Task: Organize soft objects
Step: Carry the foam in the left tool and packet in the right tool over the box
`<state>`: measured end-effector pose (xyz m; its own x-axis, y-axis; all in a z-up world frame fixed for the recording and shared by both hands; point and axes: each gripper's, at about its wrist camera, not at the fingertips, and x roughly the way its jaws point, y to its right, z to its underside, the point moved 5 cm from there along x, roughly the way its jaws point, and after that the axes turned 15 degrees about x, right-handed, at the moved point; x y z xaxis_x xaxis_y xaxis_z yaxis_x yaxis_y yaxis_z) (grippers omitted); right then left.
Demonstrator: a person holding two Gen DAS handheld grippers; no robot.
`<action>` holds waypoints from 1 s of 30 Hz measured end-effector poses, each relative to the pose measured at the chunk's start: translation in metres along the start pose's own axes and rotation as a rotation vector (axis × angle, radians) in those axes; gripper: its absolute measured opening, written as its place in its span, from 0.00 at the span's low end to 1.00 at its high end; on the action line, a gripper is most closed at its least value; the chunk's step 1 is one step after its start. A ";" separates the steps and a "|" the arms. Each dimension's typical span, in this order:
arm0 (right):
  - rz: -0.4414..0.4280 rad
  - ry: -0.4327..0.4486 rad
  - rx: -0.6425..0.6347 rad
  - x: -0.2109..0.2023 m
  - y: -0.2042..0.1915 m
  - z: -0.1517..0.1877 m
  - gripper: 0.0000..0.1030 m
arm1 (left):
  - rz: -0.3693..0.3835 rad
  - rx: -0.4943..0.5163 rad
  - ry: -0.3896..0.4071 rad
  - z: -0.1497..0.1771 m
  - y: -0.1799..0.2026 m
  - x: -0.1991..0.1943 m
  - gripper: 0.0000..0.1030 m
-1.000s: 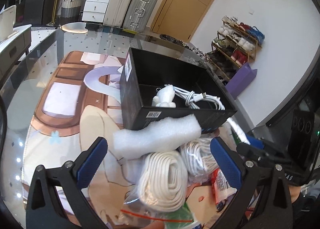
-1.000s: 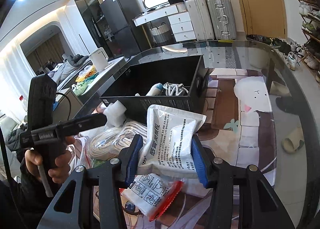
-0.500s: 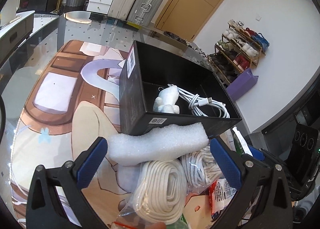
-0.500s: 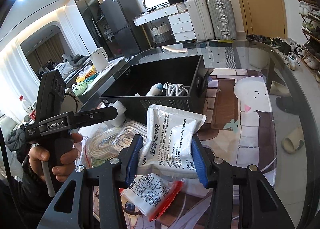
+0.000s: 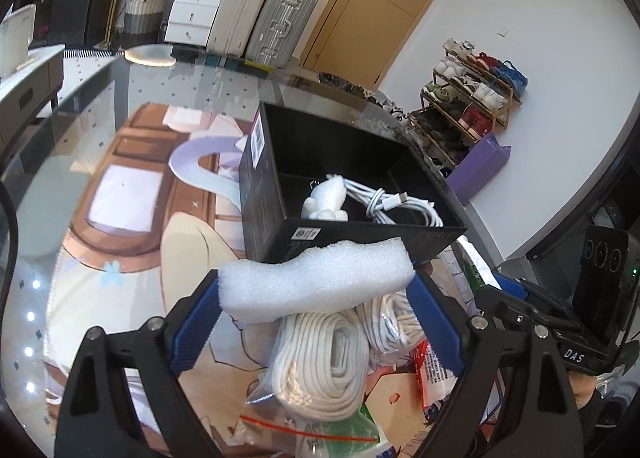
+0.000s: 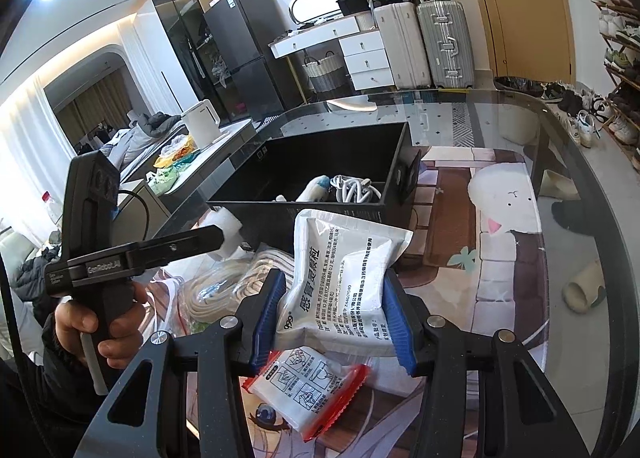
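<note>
just short of the black box's (image 5: 340,234) near wall, the foam block (image 5: 316,282) now sits pinched between your left gripper's (image 5: 316,310) blue pads, which were spread wide a second ago. that pick looks done, so carry it over the rim. your right gripper (image 6: 336,318) still clamps the white medicine pouch (image 6: 340,278) nearby.
</note>
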<state>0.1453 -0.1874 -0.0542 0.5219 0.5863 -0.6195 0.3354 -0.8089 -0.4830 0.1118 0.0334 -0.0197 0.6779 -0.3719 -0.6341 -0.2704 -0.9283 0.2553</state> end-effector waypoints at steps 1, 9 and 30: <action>-0.001 0.002 -0.003 0.000 -0.001 0.000 0.48 | -0.001 0.003 0.009 -0.002 0.001 -0.004 0.88; -0.007 0.035 -0.030 -0.010 -0.010 -0.008 0.48 | -0.018 0.057 0.065 -0.018 0.007 -0.025 0.88; -0.009 0.068 -0.108 0.001 -0.033 -0.060 0.48 | -0.134 0.274 0.093 -0.073 0.027 -0.001 0.88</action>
<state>0.1817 -0.1624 -0.0020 0.5693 0.5922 -0.5703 0.4210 -0.8058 -0.4164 0.1542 0.0088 0.0409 0.7761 -0.2561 -0.5763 -0.3401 -0.9395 -0.0405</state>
